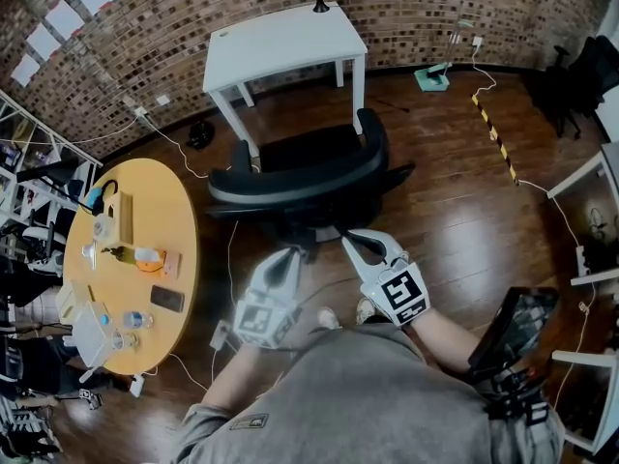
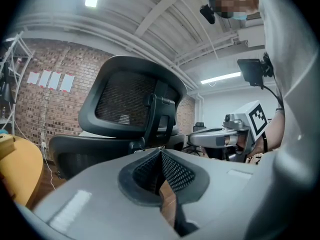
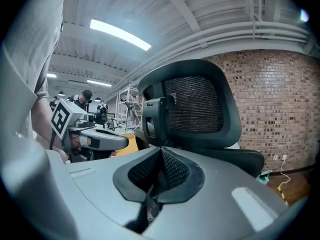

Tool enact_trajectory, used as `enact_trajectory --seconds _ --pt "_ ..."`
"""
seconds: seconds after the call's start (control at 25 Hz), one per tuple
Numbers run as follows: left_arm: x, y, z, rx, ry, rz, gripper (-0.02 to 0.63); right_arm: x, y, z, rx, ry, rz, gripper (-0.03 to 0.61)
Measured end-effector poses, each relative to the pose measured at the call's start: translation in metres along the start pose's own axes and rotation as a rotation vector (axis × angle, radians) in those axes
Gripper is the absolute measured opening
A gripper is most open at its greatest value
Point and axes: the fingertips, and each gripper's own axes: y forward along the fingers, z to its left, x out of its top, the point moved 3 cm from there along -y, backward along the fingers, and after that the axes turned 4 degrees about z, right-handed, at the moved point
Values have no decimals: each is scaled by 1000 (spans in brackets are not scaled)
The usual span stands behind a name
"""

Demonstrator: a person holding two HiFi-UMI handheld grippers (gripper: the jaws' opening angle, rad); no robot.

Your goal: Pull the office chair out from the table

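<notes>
Both your left gripper [image 1: 293, 253] and right gripper [image 1: 345, 238] are closed empty, so bumping the black mesh-backed office chair [image 1: 309, 177] may roll it away.

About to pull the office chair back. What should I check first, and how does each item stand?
1. Left gripper gripping the office chair: not ok, jaws shut on nothing.
2. Right gripper gripping it: not ok, jaws shut, empty.
3. Both grippers behind the backrest: ok.
4. Floor cable clear of the chair's path: cannot tell.
5. Room beside the round table: ok.
</notes>
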Motion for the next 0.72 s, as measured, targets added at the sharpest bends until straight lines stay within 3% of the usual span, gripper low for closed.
enact_trajectory --seconds 0.72 --pt "6 12 17 20 -14 1 2 -2 13 -8 -1 -8 38 12"
